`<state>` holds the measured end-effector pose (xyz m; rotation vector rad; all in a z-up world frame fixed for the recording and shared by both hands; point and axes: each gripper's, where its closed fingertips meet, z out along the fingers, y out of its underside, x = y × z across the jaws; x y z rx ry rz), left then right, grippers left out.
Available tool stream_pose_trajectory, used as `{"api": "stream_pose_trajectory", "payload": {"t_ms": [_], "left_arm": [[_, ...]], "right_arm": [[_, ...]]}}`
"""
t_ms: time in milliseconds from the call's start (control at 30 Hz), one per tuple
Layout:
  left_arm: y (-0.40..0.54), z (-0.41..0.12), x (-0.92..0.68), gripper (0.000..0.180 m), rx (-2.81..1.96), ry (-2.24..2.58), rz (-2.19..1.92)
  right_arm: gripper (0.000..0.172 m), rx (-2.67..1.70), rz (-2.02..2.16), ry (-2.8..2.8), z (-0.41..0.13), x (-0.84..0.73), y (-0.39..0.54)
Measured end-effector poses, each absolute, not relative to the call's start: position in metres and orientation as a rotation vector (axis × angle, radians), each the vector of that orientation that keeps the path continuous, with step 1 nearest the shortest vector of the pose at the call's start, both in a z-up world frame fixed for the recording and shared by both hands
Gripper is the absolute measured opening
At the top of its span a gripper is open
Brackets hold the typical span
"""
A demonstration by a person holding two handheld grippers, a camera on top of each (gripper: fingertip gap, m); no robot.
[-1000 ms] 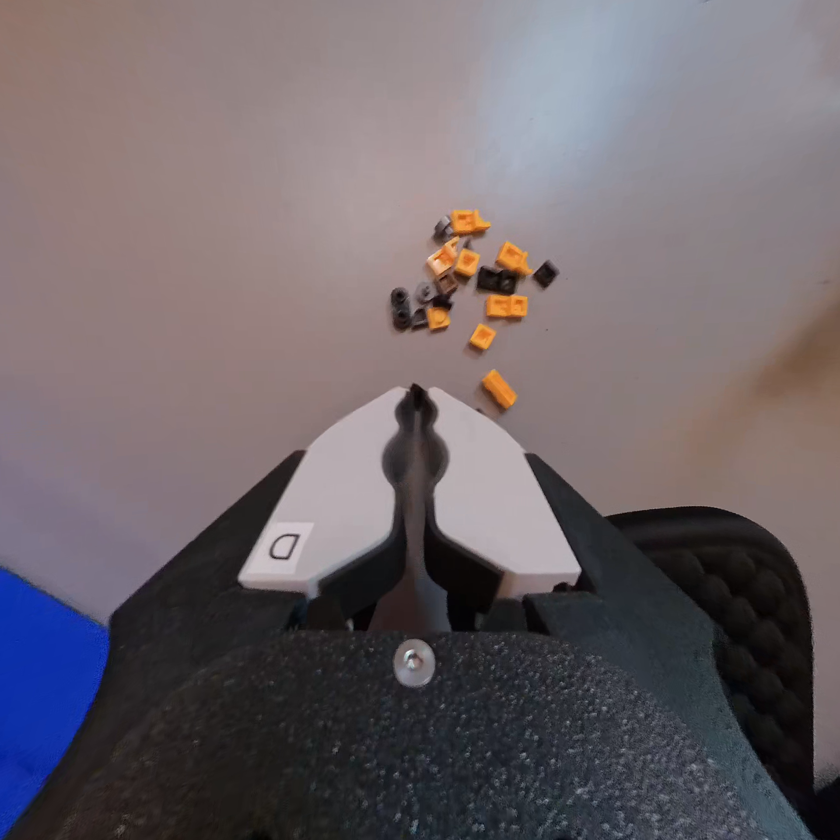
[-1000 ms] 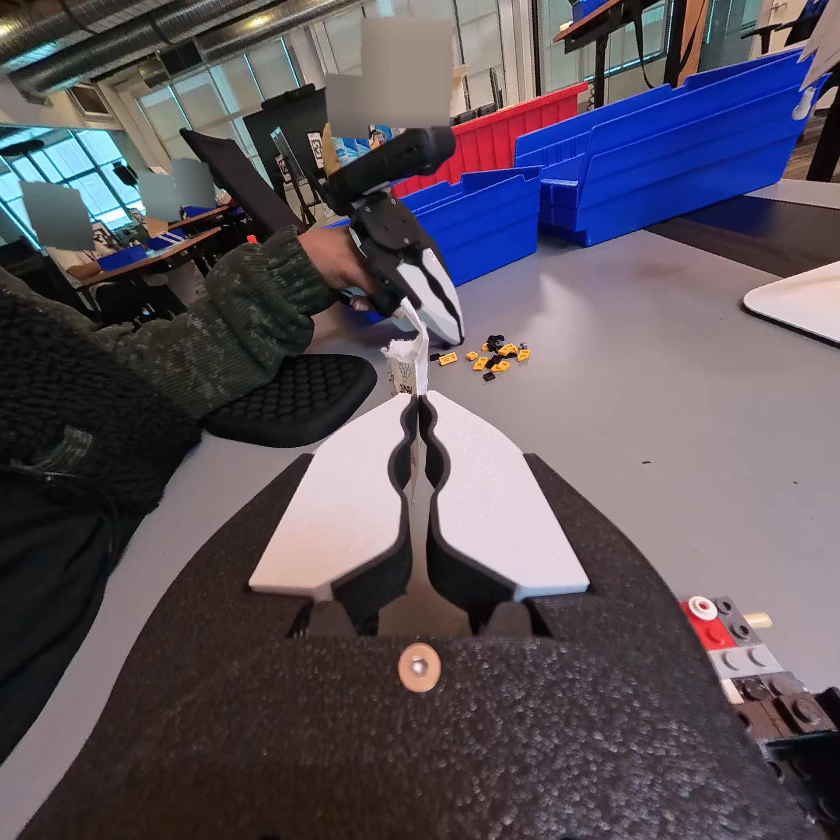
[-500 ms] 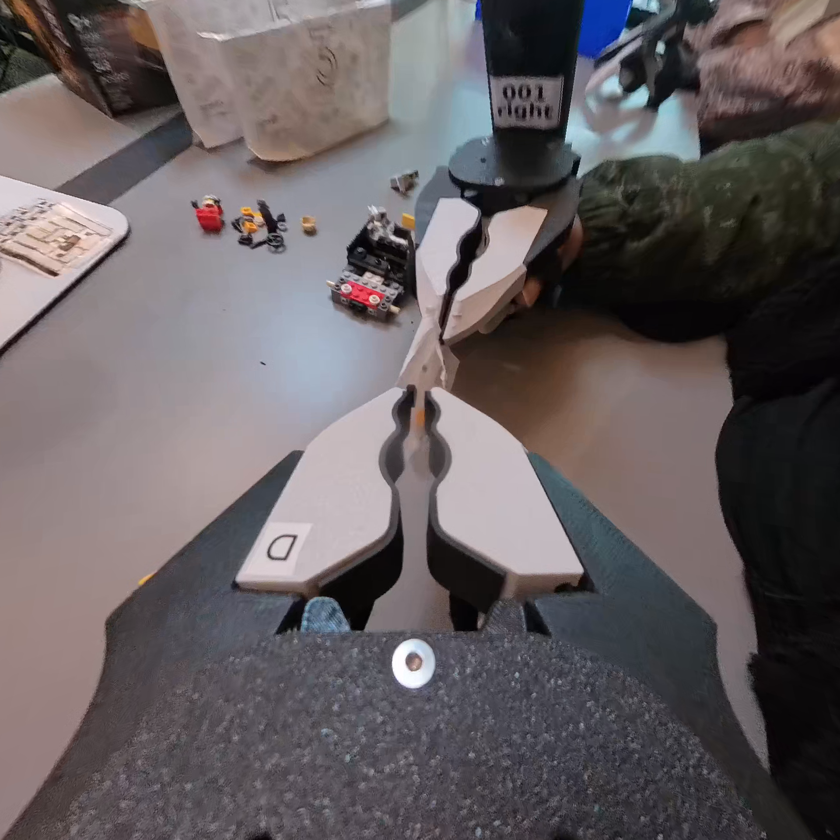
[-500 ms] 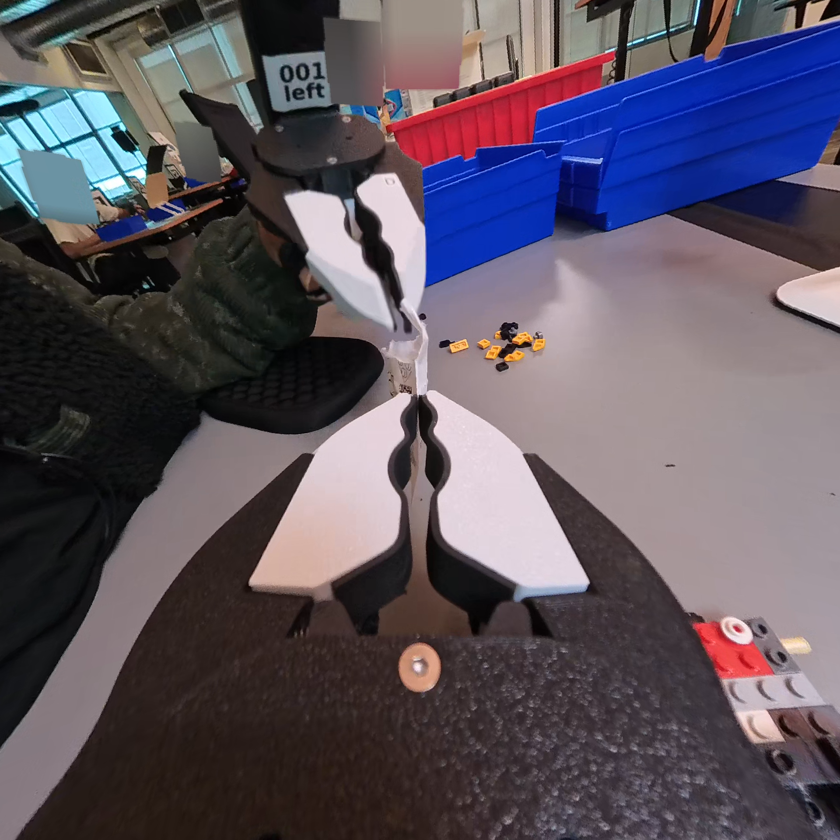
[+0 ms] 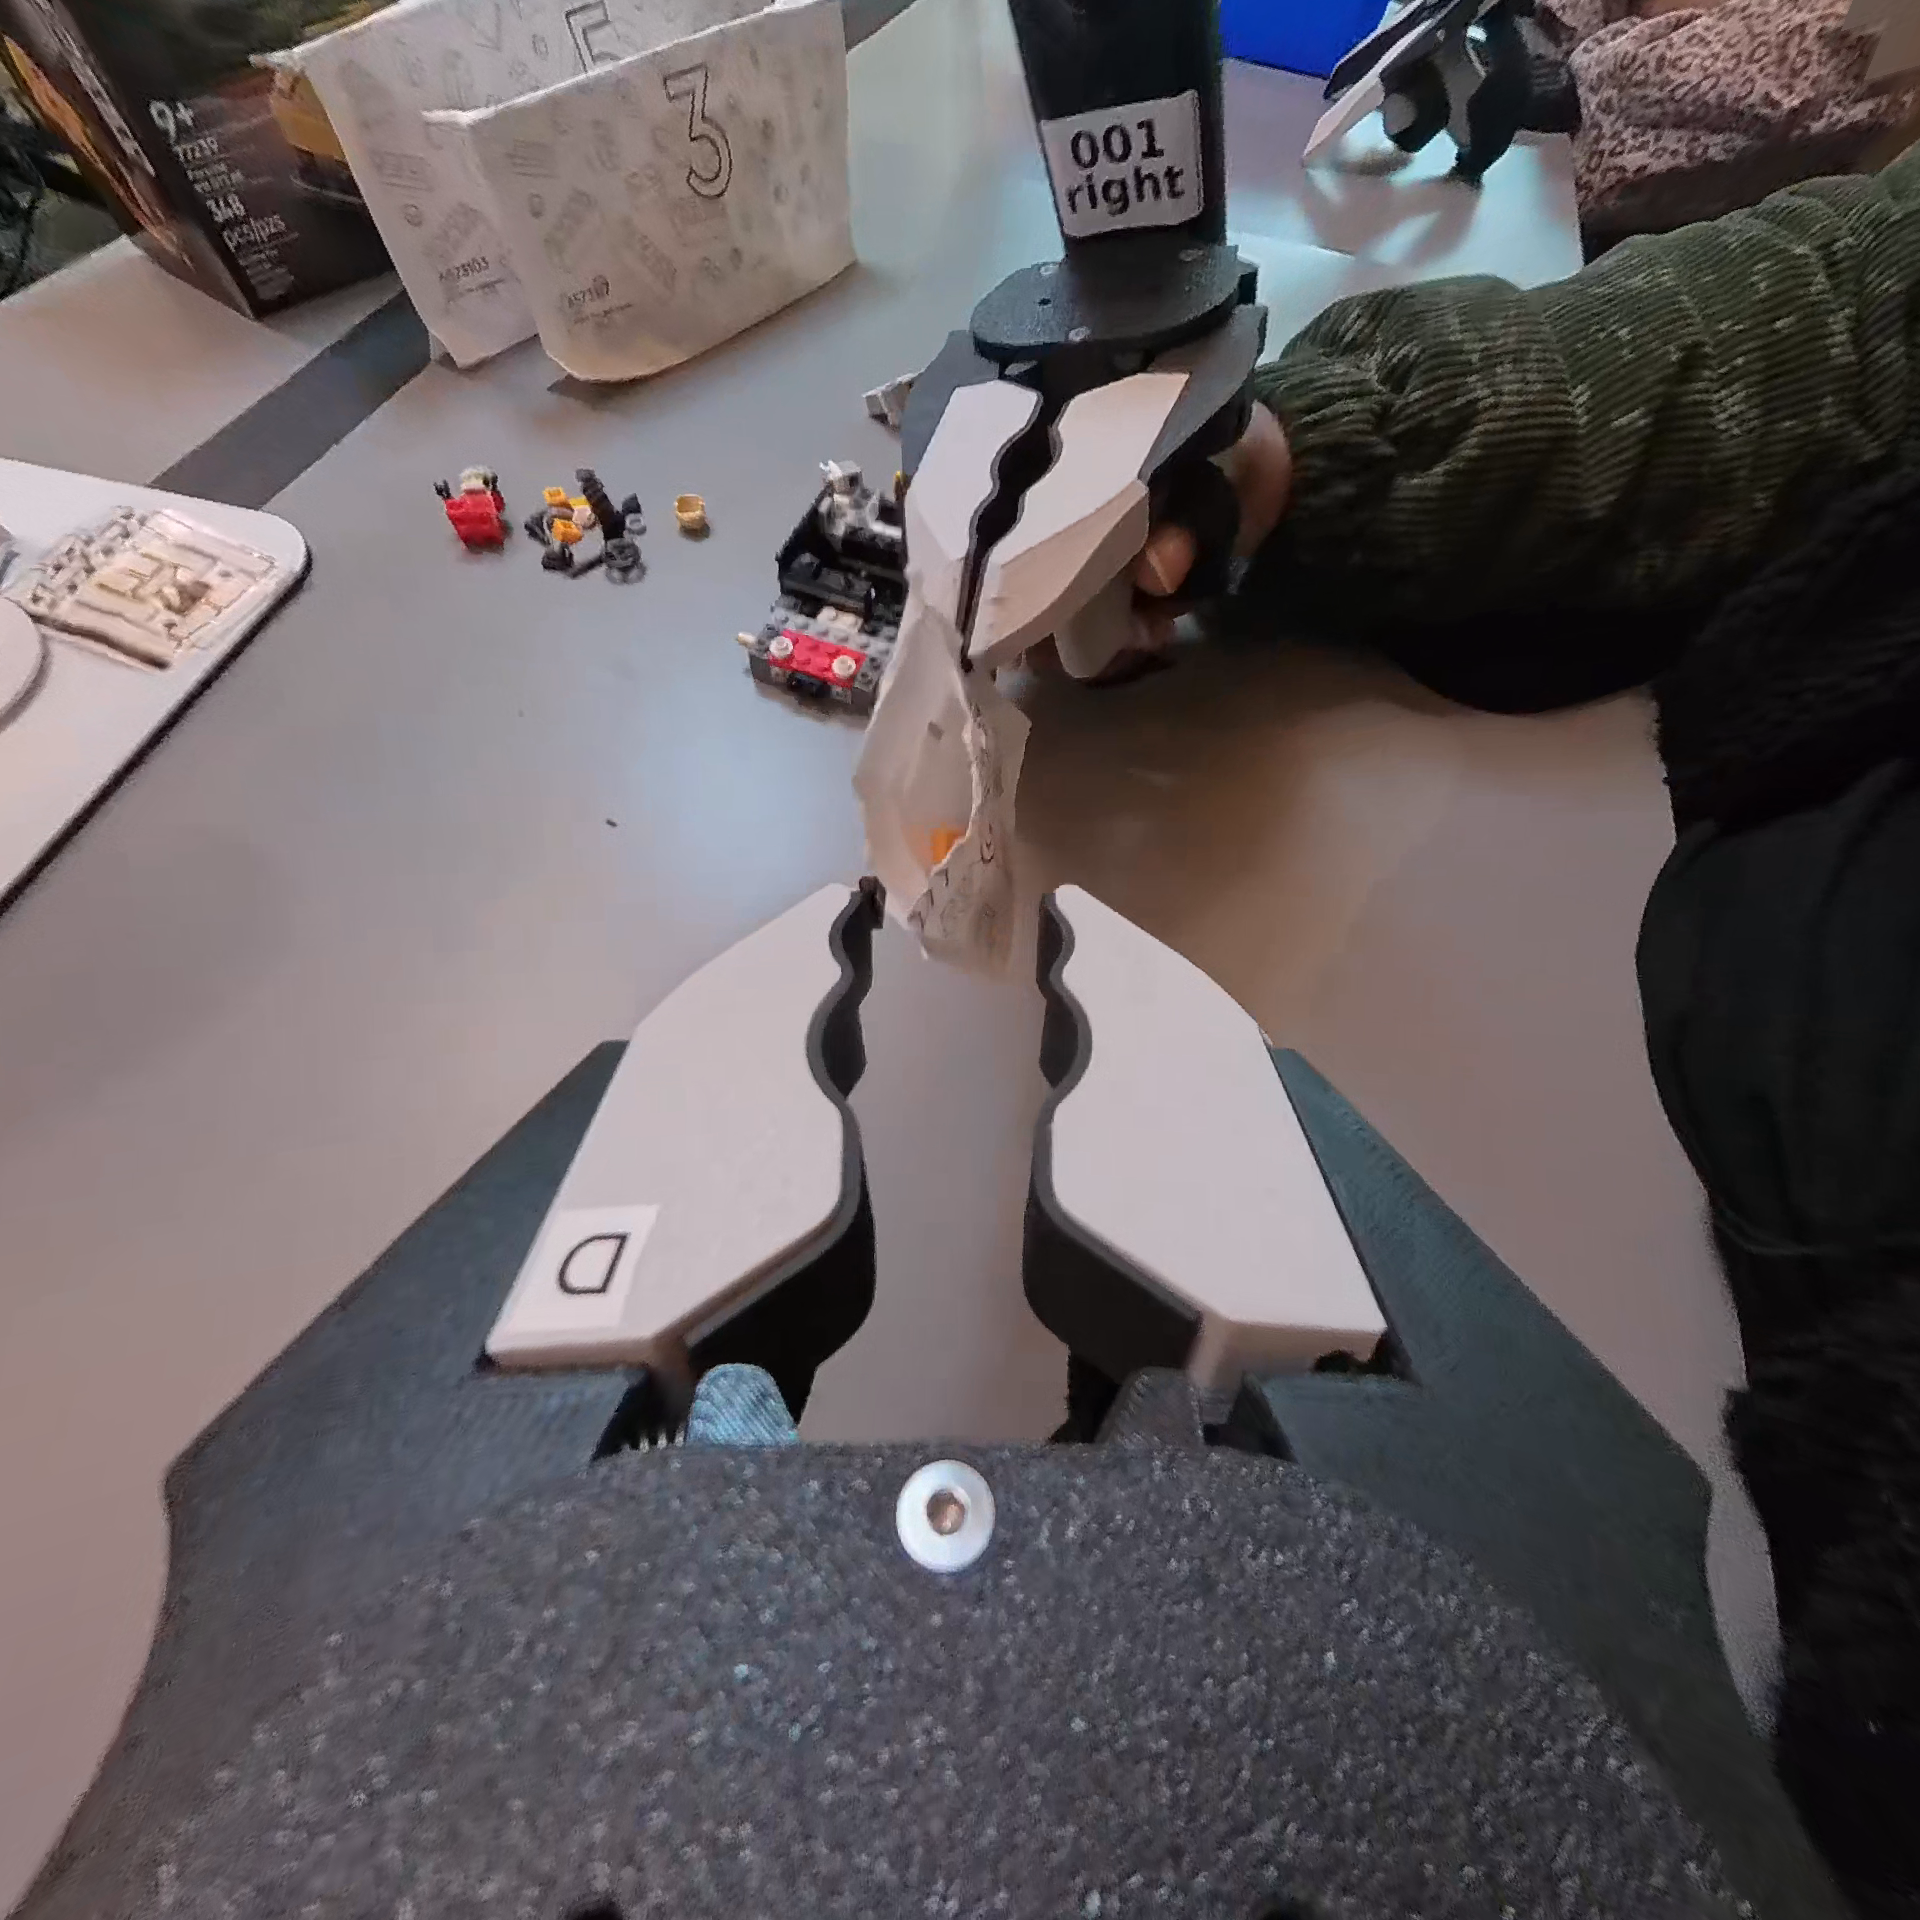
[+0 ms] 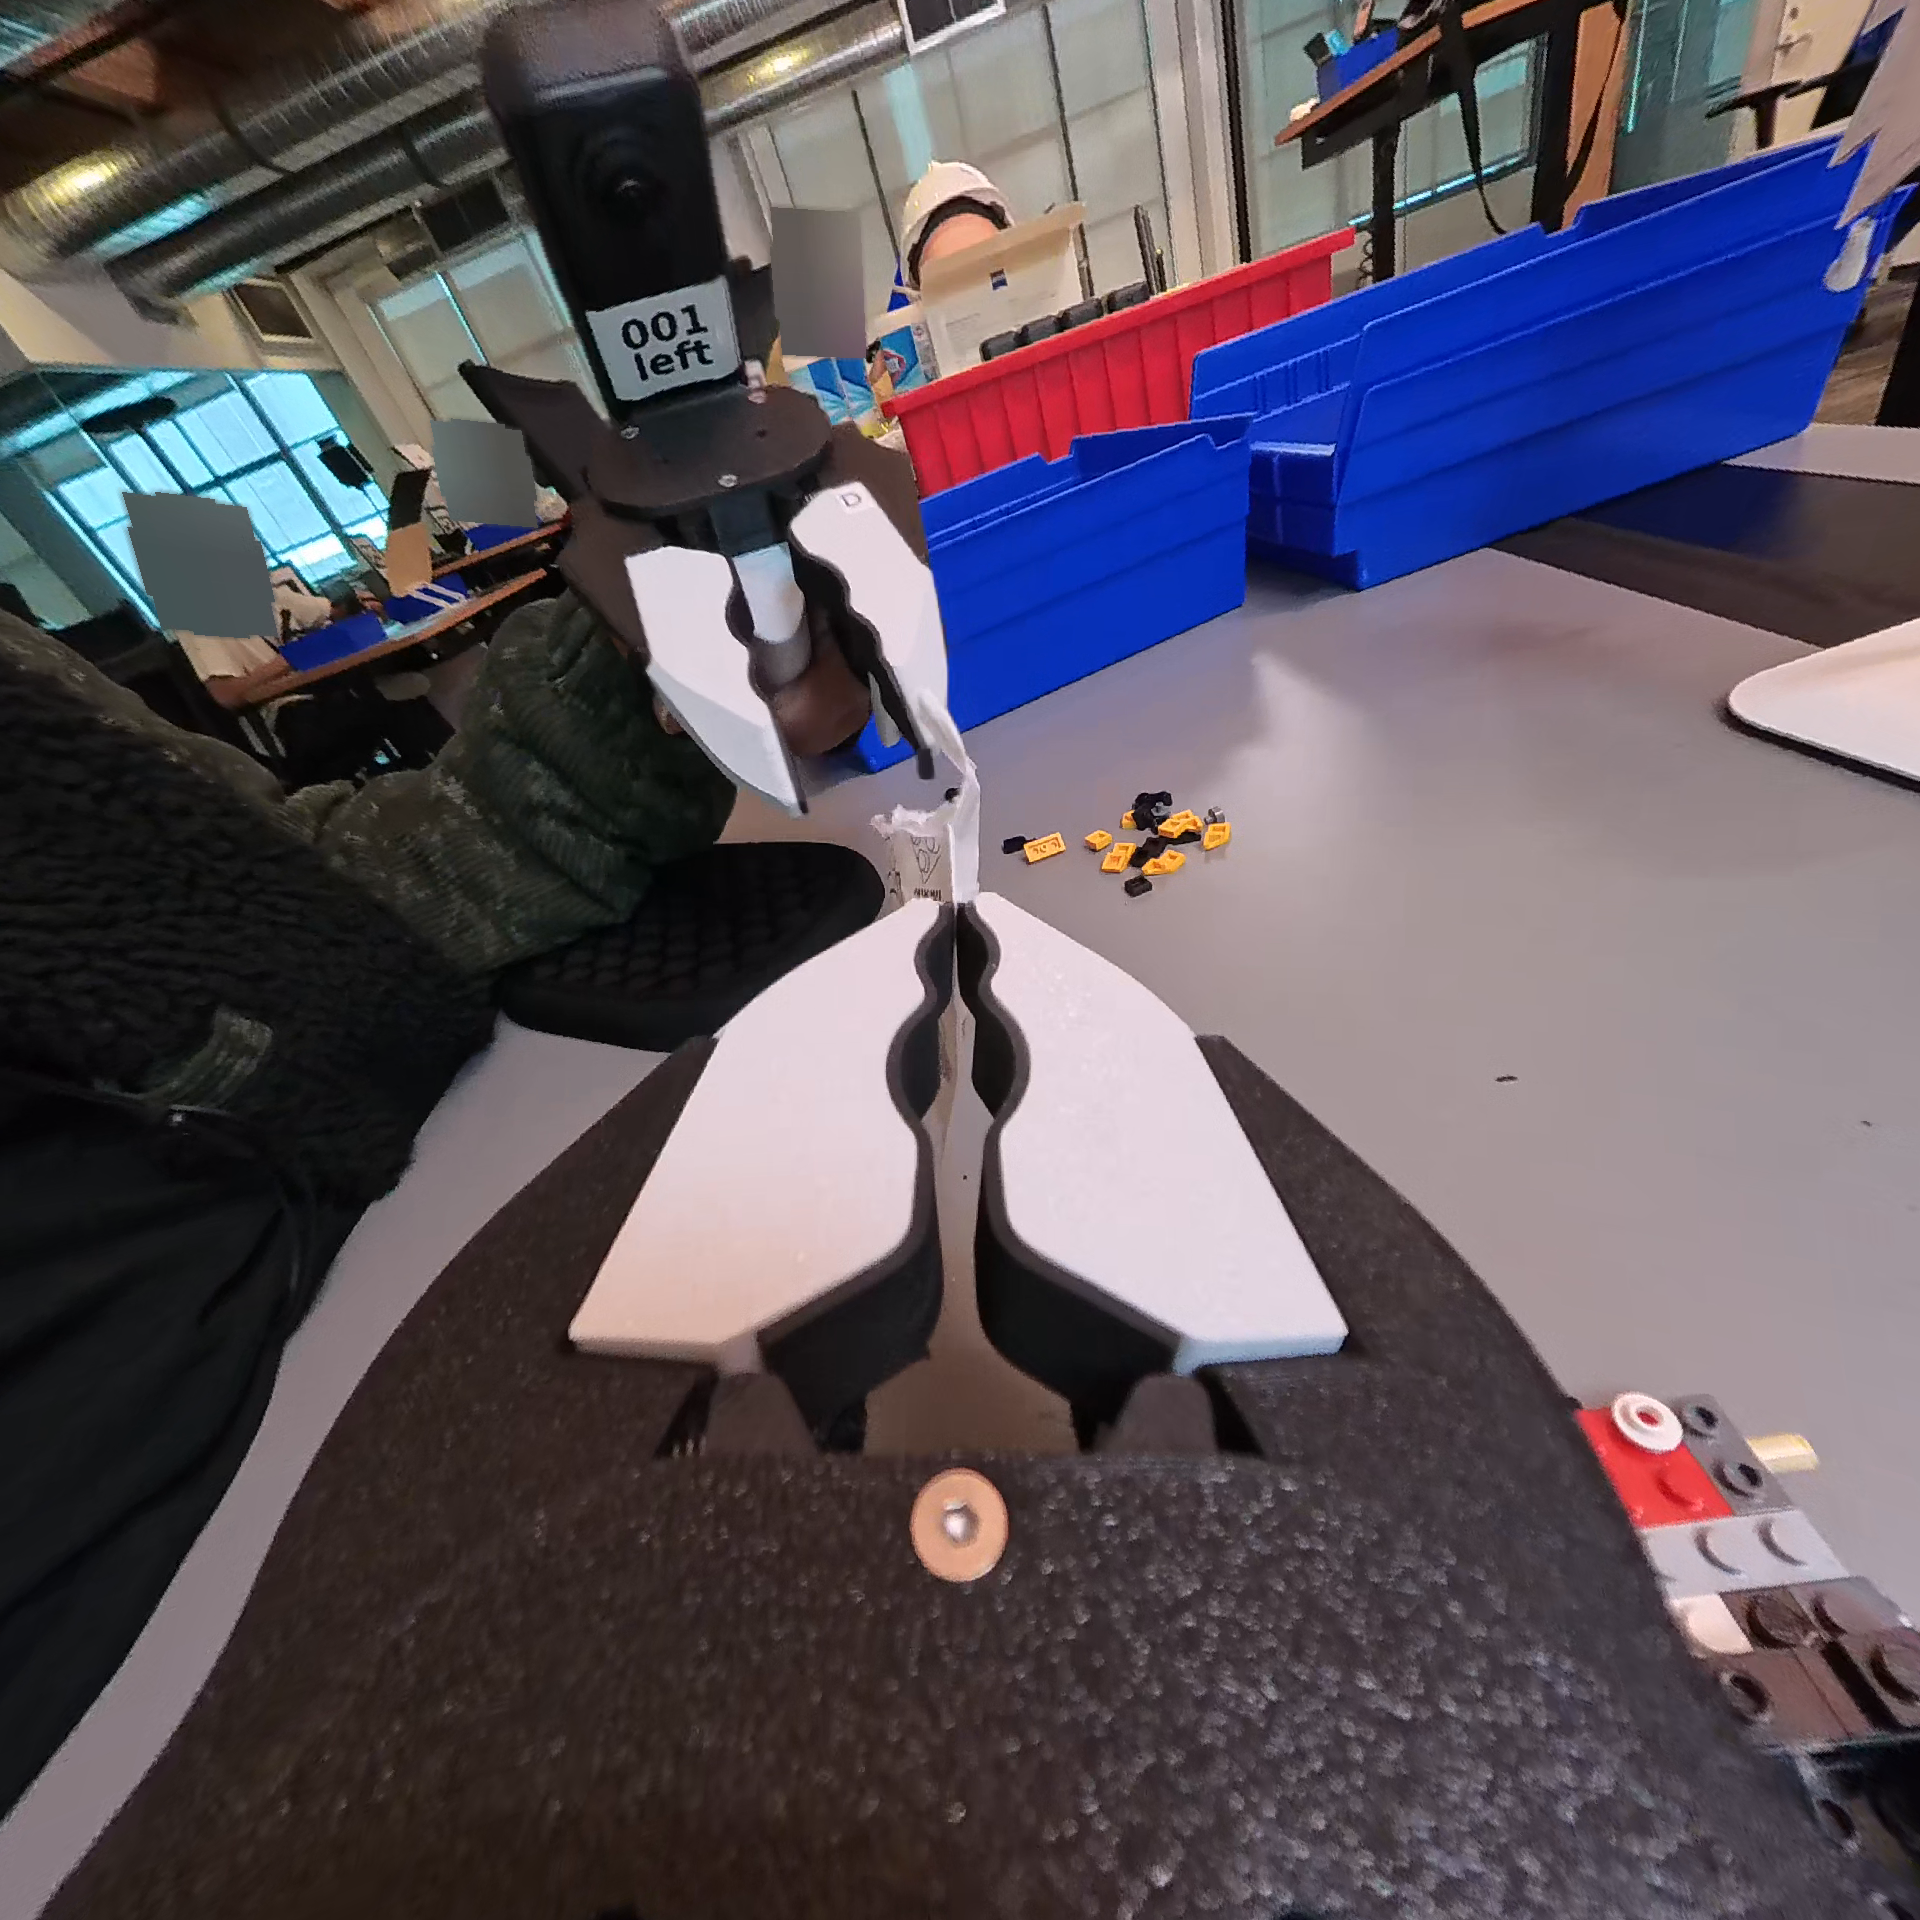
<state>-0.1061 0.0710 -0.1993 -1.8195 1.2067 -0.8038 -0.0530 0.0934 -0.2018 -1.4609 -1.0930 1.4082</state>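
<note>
**Right wrist view: paper bag pinched shut, left jaws spread at its torn mouth**

Right wrist view shows the right gripper (image 6: 954, 906) with its jaws closed on a small white paper bag (image 6: 935, 847), the paper running down between the two pads and its torn top standing up just past the fingertips. Facing it, the left gripper (image 6: 868, 784) points down at the bag with its jaws apart; one fingertip is at the ragged rim, though whether it touches the paper cannot be told.

Seen from the left wrist, the left gripper (image 5: 956, 904) has a clear gap between its fingers (image 5: 748, 1081), and the bag (image 5: 940, 769) hangs from the right gripper (image 5: 971, 649) so that its printed lower end dips between the left tips without being pressed by either pad. An orange piece (image 5: 940, 844) shows inside the open mouth of the bag.

On the grey counter (image 6: 1455, 987) beyond the bag lies a scatter of orange and black bricks (image 6: 1153, 836). A partly built brick model (image 5: 831, 613) with a red plate sits near the right gripper, and a second loose cluster of small parts (image 5: 566, 520) lies farther left. Two printed paper sacks (image 5: 623, 187) stand at the counter's far side. Blue bins (image 6: 1507, 416) and a red bin (image 6: 1122, 353) line the other edge.
</note>
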Motion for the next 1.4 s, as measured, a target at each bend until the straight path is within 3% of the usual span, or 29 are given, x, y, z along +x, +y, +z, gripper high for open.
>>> {"api": "stream_pose_trajectory", "payload": {"t_ms": [133,367,700,833,1033,1133,1400], "left_arm": [[0.067,-0.189,-0.093,0.029,-1.749,1.218,-0.817],[0.064,-0.214,-0.084,0.037,-1.800,1.345,-0.700],[0.076,-0.192,-0.127,0.033,-1.804,1.205,-0.646],[0.112,-0.200,-0.184,0.032,-2.040,0.884,-0.393],[0.110,-0.255,-0.277,0.035,-2.515,0.639,0.188],[0.090,-0.274,-0.281,0.040,-2.697,0.537,0.118],[0.075,-0.286,-0.311,0.034,-2.804,0.389,0.110]], "right_arm": [[0.000,-1.465,1.400,-1.112,-0.204,-0.055,0.091],[0.000,-1.453,1.421,-1.084,-0.200,-0.052,0.093],[0.000,-1.445,1.446,-1.016,-0.193,-0.045,0.101],[0.000,-1.450,1.446,-1.015,-0.194,-0.045,0.101],[0.000,-1.457,1.447,-1.020,-0.196,-0.046,0.101],[0.000,-1.459,1.446,-1.021,-0.196,-0.045,0.101],[0.000,-1.460,1.448,-1.025,-0.196,-0.045,0.101]]}}
